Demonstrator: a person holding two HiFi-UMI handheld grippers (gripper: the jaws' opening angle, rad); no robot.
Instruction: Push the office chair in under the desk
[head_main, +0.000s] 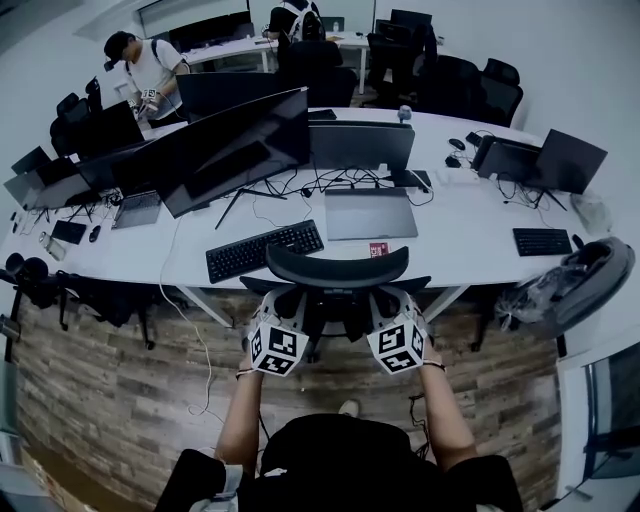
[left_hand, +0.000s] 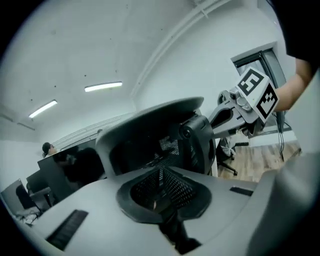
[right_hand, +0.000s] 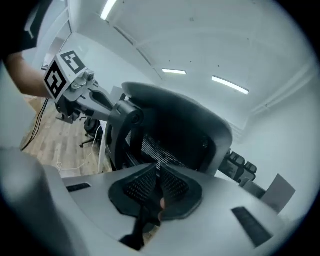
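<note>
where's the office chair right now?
Head view, centre: the office chair sits just in front of the desk, headrest by the keyboard, left gripper and right gripper at its sides.

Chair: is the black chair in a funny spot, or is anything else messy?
The black mesh office chair stands out from the long white desk, not tucked under. Loose black cables sprawl across the desktop behind the black keyboard.
</note>
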